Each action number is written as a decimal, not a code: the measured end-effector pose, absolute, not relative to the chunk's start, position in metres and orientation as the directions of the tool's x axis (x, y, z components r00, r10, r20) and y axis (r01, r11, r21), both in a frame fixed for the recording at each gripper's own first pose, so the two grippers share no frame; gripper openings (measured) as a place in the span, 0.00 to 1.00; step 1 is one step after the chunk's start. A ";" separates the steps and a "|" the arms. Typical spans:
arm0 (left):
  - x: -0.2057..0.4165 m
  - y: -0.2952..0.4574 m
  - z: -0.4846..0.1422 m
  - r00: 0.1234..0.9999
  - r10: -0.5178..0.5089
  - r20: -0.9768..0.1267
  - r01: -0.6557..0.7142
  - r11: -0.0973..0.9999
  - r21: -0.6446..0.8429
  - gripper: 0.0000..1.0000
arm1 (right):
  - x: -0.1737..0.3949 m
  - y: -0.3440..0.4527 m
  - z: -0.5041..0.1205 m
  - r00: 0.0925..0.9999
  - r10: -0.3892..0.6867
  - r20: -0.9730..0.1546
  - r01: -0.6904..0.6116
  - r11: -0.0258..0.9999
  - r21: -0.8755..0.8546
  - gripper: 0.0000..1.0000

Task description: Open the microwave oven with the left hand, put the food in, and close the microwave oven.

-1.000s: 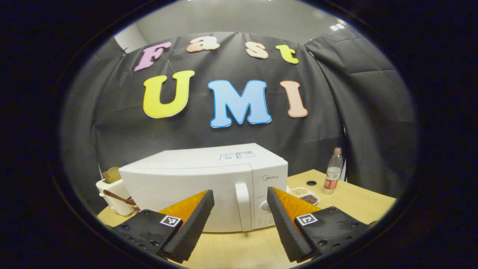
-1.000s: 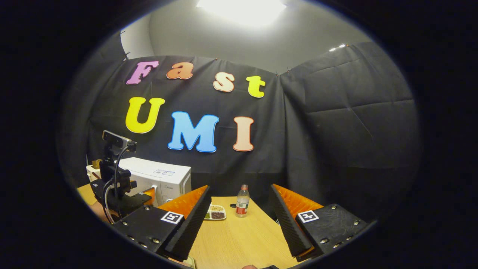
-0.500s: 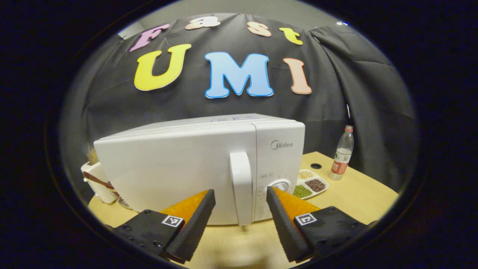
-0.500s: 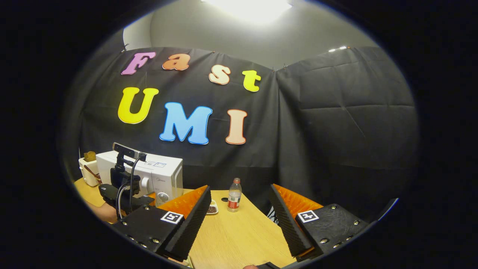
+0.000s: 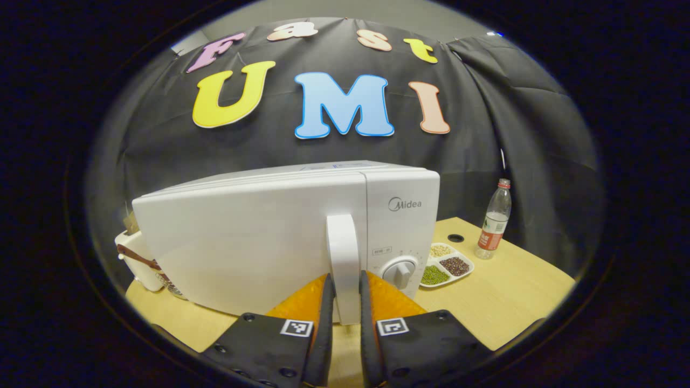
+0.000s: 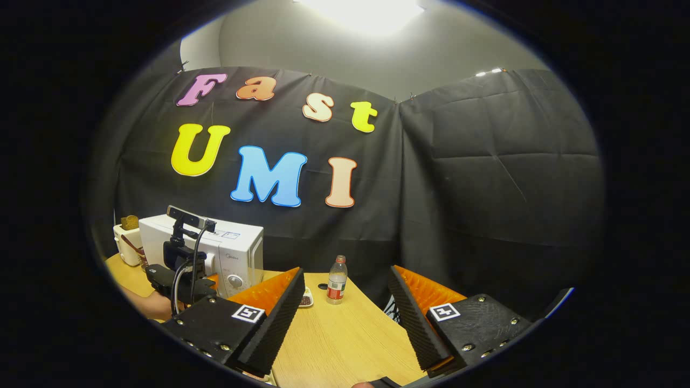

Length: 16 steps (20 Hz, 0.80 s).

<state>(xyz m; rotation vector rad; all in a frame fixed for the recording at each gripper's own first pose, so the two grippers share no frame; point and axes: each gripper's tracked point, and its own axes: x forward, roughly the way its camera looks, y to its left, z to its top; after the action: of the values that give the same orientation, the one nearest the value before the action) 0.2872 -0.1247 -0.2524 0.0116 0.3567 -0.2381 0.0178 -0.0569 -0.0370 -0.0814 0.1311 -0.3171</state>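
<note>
I have the left gripper (image 5: 343, 302) clenched on the door handle (image 5: 343, 253) of the microwave (image 5: 259, 237), one finger against each side of it; the door is closed. The microwave stands on the table (image 5: 512, 302), with a sectioned dish (image 5: 446, 267) and a bottle (image 5: 493, 221) to its right. My right gripper (image 6: 345, 310) hangs released over the table, well apart from the microwave.

Left tool (image 5: 344, 302), right tool (image 6: 345, 318): blk screwed mounts w/ square markers.
</note>
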 end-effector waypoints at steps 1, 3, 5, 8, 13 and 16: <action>0.287 -0.125 -0.251 0.907 -0.228 -0.353 0.237 0.971 -0.020 0.26 | 0.017 -0.056 -0.037 0.944 -0.310 -0.116 0.299 0.949 -0.099 0.95; 0.288 -0.125 -0.252 0.906 -0.223 -0.359 0.237 0.971 -0.005 0.18 | 0.016 -0.056 -0.037 0.949 -0.296 -0.112 0.287 0.953 -0.093 0.95; 0.286 -0.124 -0.251 0.905 -0.207 -0.373 0.222 0.975 -0.004 0.15 | 0.017 -0.054 -0.036 0.955 -0.278 -0.107 0.270 0.959 -0.088 0.95; 0.258 -0.117 -0.250 0.905 -0.167 -0.391 0.179 0.984 -0.006 0.10 | 0.018 -0.057 -0.032 0.961 -0.263 -0.087 0.256 0.963 -0.087 0.95; 0.222 -0.103 -0.247 0.900 -0.179 -0.398 0.192 0.981 -0.008 0.11 | 0.019 -0.057 -0.040 0.975 -0.202 -0.097 0.200 0.979 -0.034 0.96; 0.206 -0.093 -0.245 0.903 -0.145 -0.405 0.157 0.988 -0.005 0.11 | 0.015 -0.054 -0.038 0.985 -0.151 -0.088 0.151 0.988 -0.015 0.95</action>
<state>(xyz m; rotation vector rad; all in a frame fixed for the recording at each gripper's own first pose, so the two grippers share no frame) 0.2065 -0.0932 -0.2454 0.0285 0.4167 -0.1564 0.0152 -0.0543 -0.0384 -0.0083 0.0890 -0.1518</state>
